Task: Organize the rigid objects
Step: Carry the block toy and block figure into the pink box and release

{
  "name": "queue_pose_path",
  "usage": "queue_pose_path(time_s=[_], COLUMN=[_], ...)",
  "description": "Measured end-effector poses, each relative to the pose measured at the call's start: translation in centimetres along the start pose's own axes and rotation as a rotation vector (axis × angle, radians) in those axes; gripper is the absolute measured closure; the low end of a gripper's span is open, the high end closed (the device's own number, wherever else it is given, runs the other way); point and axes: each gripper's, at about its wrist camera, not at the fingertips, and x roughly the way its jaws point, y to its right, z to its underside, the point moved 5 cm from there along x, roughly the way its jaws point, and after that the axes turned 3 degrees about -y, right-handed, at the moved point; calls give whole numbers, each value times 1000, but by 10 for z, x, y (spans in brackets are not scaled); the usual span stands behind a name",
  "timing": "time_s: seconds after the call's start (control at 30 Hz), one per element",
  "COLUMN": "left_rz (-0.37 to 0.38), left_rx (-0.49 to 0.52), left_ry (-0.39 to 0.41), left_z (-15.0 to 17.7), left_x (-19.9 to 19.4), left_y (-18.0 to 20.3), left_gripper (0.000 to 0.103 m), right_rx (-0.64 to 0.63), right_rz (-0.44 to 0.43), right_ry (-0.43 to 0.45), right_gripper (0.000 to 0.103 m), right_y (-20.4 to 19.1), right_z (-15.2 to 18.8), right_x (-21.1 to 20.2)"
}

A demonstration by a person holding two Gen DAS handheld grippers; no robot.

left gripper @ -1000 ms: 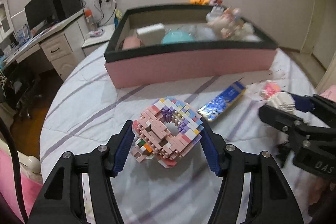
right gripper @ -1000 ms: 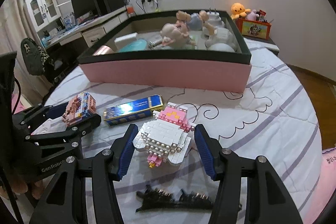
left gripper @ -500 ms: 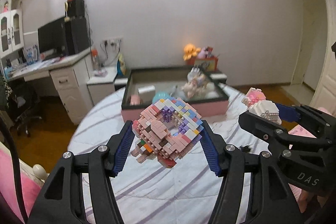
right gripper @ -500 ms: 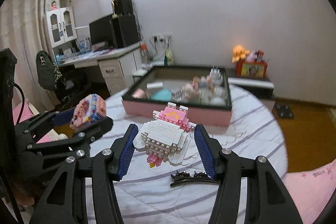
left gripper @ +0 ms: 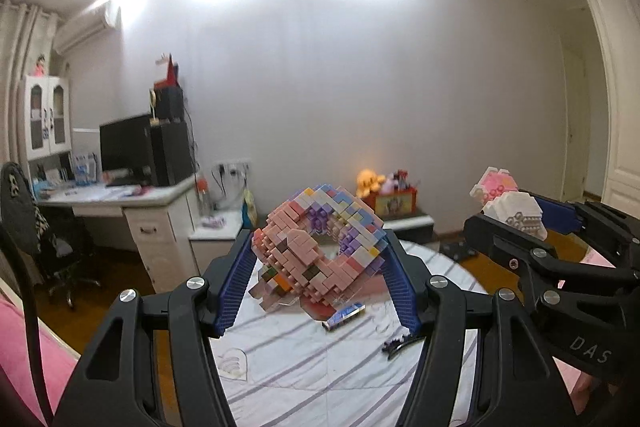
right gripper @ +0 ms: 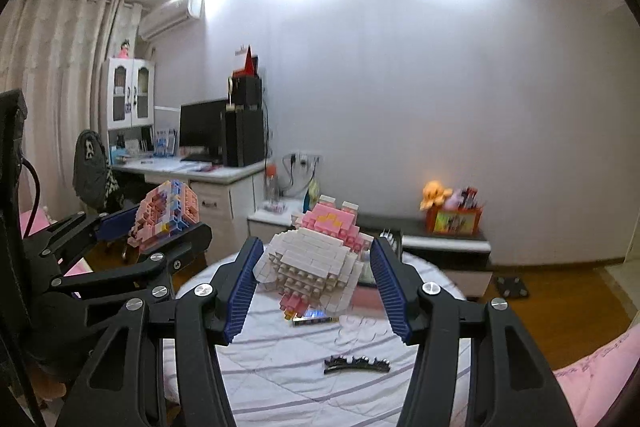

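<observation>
Brick models (left gripper: 318, 247) gripped, pink box mostly hidden

Left tool (left gripper: 318, 273): matte black linkage arms; silver round screw heads at the pivots; blue ribbed pads inside each finger; black cable trailing off its left side. Right tool (right gripper: 312, 281): same black build, blue ribbed pads, silver screws; white "DAS" lettering on its body.

- Ceiling lights blow out into white glare up top on both my views.
- Room evenly lit, slightly dim purple cast.
- Heavy fisheye bending, black vignette corners.
- Mild motion softness.
</observation>
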Motion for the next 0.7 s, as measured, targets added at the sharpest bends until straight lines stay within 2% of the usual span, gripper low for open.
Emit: queue_pose_path(time_s=[0.2,0.4,0.53,0.7], left_rz=[-24,-30,-24,31], left_rx=[5,-3,-12,-14], left_ry=[53,67,53,-16], left_z=[-10,-11,-9,-6], left_x=[-19,-15,1,50], left_y=[-1,-4,-4,-3], left_gripper=[40,40,40,40], right_rx=[-17,-20,-29,-39], right_rz=[5,-1,2,1], right_ry=[56,79,73,37], right_gripper=[46,46,46,46], right_y=[-9,-13,-15,-11], right_z=[-14,-17,-19,-19], right_x=[-22,-22,-12,21])
